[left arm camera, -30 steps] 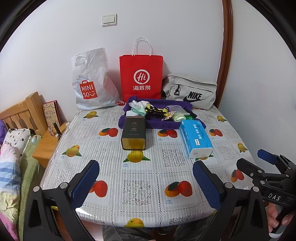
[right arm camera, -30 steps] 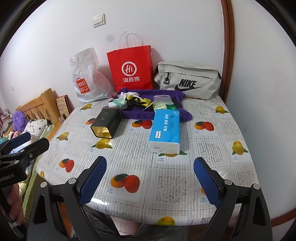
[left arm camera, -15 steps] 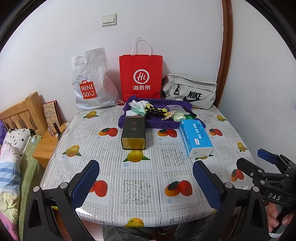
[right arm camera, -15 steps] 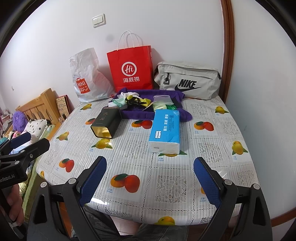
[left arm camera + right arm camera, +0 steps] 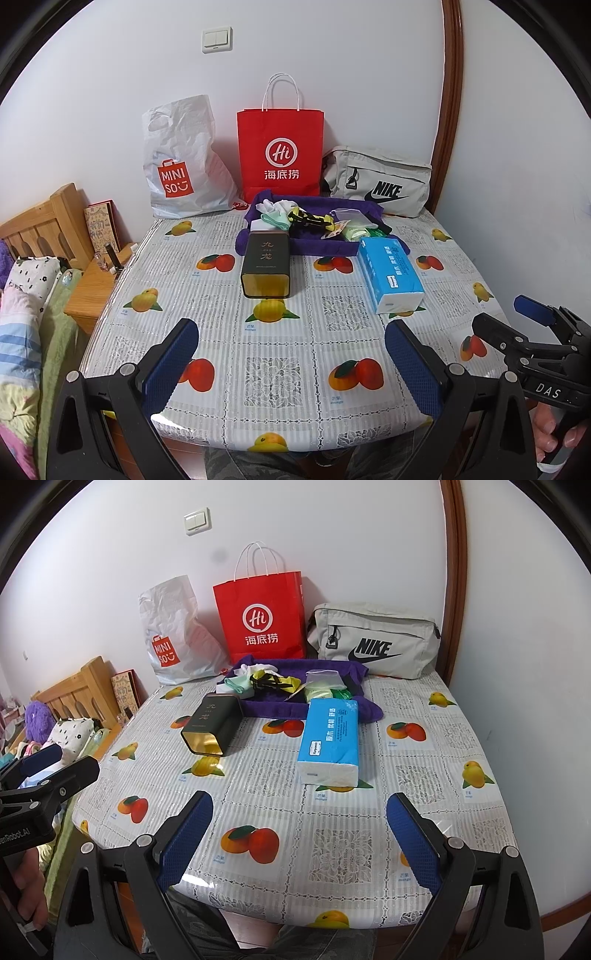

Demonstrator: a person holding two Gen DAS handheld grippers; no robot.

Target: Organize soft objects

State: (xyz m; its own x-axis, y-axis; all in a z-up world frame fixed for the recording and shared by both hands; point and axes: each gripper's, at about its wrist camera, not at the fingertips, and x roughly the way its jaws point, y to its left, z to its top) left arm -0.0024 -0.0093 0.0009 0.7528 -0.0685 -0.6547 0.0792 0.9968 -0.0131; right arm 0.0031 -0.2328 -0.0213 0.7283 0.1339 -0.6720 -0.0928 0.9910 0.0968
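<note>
On a surface (image 5: 280,354) covered with a glossy fruit-print plastic cloth, a purple fabric tray (image 5: 314,245) sits toward the far edge, holding a heap of small soft things (image 5: 295,218): pale green and white socks, a black-and-yellow piece, and clear bags with light green contents. Just in front of the tray's left part lies a dark rectangular tin with gold Chinese characters (image 5: 265,266), its open gold mouth facing the viewer. To the right of the tin, apart from it, lies a blue-and-white soft pack of tissues (image 5: 390,275), its far end just beside the tray's front right corner.

Against the white wall behind the tray stand a white plastic Miniso bag (image 5: 183,158), a red paper bag with white handles (image 5: 280,151) and a grey Nike pouch (image 5: 380,181). A wooden bed frame with patterned bedding (image 5: 33,266) stands left of the surface.

The left gripper (image 5: 291,365) hovers over the near edge, its blue-padded jaws spread wide and holding nothing. The right gripper (image 5: 301,843) hovers likewise beside it, jaws wide apart and empty. Both are well short of the tray.
</note>
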